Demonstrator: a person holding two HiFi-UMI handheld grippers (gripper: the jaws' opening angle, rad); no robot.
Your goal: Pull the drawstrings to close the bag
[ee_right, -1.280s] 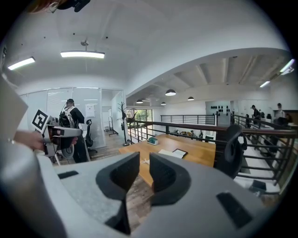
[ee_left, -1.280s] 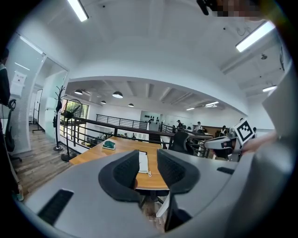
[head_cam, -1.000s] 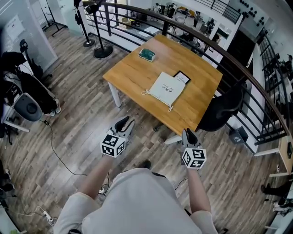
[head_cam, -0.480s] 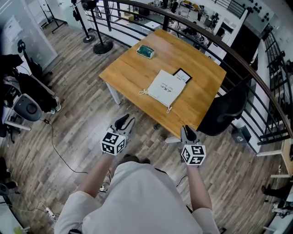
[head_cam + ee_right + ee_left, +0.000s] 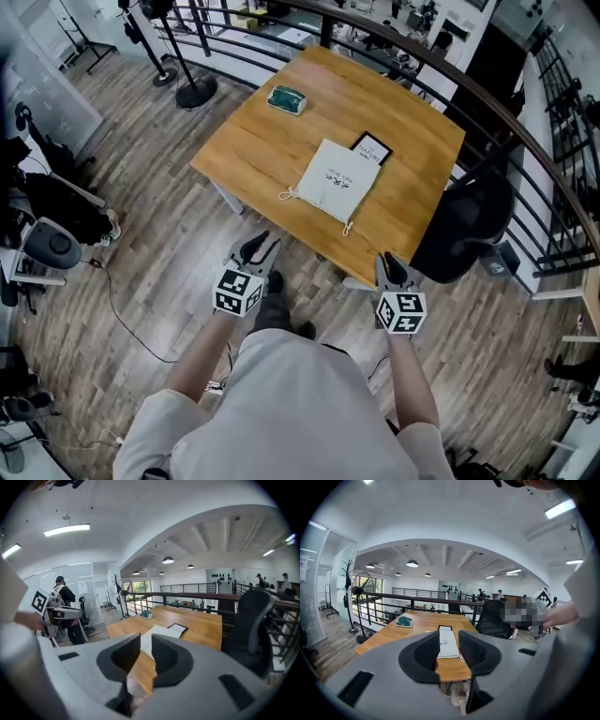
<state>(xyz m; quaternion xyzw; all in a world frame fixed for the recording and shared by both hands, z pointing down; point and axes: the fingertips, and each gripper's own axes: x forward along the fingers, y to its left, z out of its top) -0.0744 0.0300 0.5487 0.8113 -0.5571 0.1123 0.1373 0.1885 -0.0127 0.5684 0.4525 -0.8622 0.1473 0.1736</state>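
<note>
- We stand off the table [image 5: 272,150] w/ both tools raised at lower centre of the head view; the pull has not begun, by our reading.
- Left gripper [image 5: 255,248]: jaws apart, nothing between them. The bag shows through the gap only as far background.
- Right gripper [image 5: 389,267]: jaws apart too, w/ a narrower gap, nothing held.
- The bag [image 5: 336,180], white and flat, lies at upper centre of the head view, near the table's front edge and well apart from both grippers.
- Drawstrings [image 5: 289,194] trail off the bag's near end: one knotted tail at its left corner, another at the lower corner, by the table edge.
- To do the step well, we judge: close in first, take one cord tail per gripper, pinch on the cord and not the cloth, then draw the two outward and apart along the mouth so the fabric gathers evenly. Cords are thin, so shut the jaws fully and low to the wood.
- Risk: the light bag may slide toward us instead of cinching, so opposing pulls should balance.
- Contents: the bag looks thin and lies flat. We can't tell if anything is inside, nor how far the mouth is open.
- Also on the table: a black-framed card [image 5: 371,150] touching the bag's far corner and a green item [image 5: 286,98] at upper left, apart from the bag. A black chair [image 5: 464,225] sits at right.
</note>
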